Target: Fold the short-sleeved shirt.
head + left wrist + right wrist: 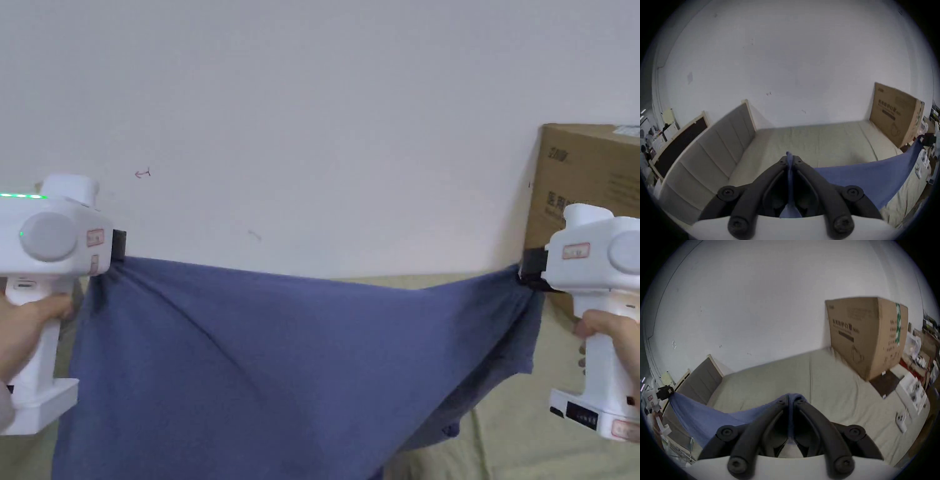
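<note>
Clamping a pinch of blue cloth each, left gripper (119, 245) and right gripper (524, 270) have jaws closed tight. Between them the shirt (281, 356) hangs stretched in mid-air above the beige bed (818, 142). Cardboard box (584, 181) stands at the right, against the white wall (312, 112).

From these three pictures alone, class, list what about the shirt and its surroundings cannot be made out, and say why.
- Blue shirt: its lower part is cut off by the head view's bottom edge; sleeves and collar cannot be told apart in the hanging folds.
- Left tool and right tool: which part of the shirt each grips is bunched between the jaws.
- Cardboard box: motion-blurred in the right gripper view.
- Bed: largely behind the shirt in the head view.
</note>
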Motion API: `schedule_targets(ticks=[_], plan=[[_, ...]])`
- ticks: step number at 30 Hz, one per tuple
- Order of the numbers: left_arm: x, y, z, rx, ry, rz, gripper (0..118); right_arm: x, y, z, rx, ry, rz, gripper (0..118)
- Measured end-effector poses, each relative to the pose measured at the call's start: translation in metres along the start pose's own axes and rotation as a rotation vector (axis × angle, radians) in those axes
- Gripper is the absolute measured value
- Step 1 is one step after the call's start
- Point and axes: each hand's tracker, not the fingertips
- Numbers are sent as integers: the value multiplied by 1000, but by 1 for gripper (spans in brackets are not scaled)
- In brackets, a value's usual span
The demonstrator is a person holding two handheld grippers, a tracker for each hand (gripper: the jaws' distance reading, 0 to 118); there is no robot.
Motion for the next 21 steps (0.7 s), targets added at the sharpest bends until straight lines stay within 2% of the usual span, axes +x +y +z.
schedule_targets(ticks=[4,8,10,11,13,16,18,21], plan=[[0,37,-10,62,74,-16,2,-17,64,-18,29,4,-4,4],[8,72,-35,108,92,-11,2,-40,113,-37,100,-81,81,5],[12,90,-50,130,110,-15,2,-50,136,-40,118,-93,89,5],[14,100,-56,154,136,6,2,-55,147,-39,134,-117,102,5],[18,122,-65,171,151,29,2,-58,164,-33,198,-106,89,5],[21,148,-61,242,133,112,2,-60,193,-21,247,-127,97,5],[23,160,-56,265,127,99,2,-62,206,-8,271,-134,89,4],[25,168,-48,332,159,102,2,-64,215,10,330,-145,132,5]])
